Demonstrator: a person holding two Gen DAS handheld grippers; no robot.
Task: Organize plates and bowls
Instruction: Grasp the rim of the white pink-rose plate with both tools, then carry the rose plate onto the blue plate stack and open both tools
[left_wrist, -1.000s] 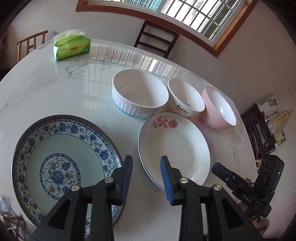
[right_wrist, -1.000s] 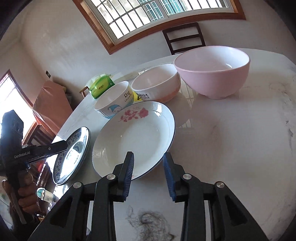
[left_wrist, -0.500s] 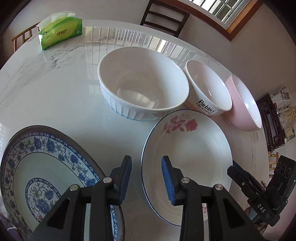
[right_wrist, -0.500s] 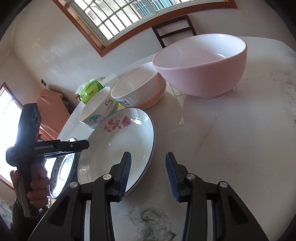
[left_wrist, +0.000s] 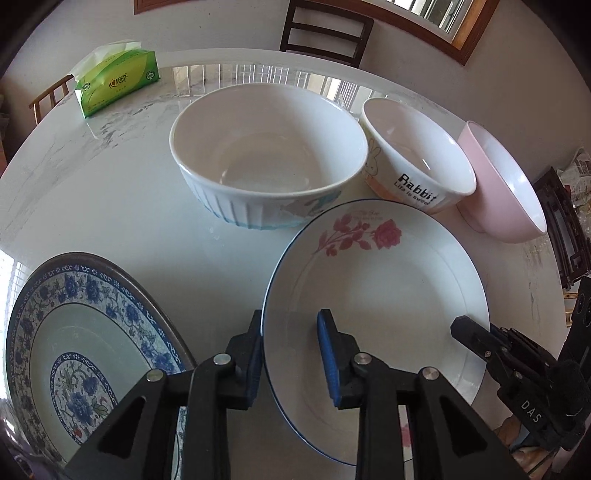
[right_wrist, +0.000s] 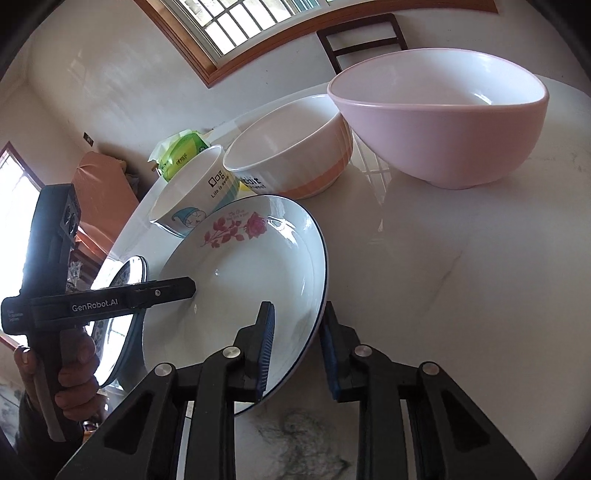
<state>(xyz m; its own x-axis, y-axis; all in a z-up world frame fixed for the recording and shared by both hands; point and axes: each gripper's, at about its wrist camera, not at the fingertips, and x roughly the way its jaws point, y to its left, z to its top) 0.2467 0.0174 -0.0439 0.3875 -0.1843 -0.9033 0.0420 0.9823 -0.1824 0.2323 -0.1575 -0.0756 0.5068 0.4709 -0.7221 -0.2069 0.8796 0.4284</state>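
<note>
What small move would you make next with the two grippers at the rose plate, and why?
Probably close both grippers. The left gripper and right gripper each straddle opposite edges of the rose plate, jaws open, rim between the pads. The blue patterned plate beside it looks like the likely stacking spot.

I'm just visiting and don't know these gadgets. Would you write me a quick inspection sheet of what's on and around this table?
Surface: white marble table, glossy.
Job's things: rose plate; blue-patterned plate; big white bowl; Rabbit bowl; pink bowl. All separate, unstacked.
Clutter: green tissue pack.
Grippers: left gripper and right gripper, jaws open, each straddling opposite edges of the rose plate's rim.
Cables: nothing seen.
Surroundings: dark chair, window.
</note>
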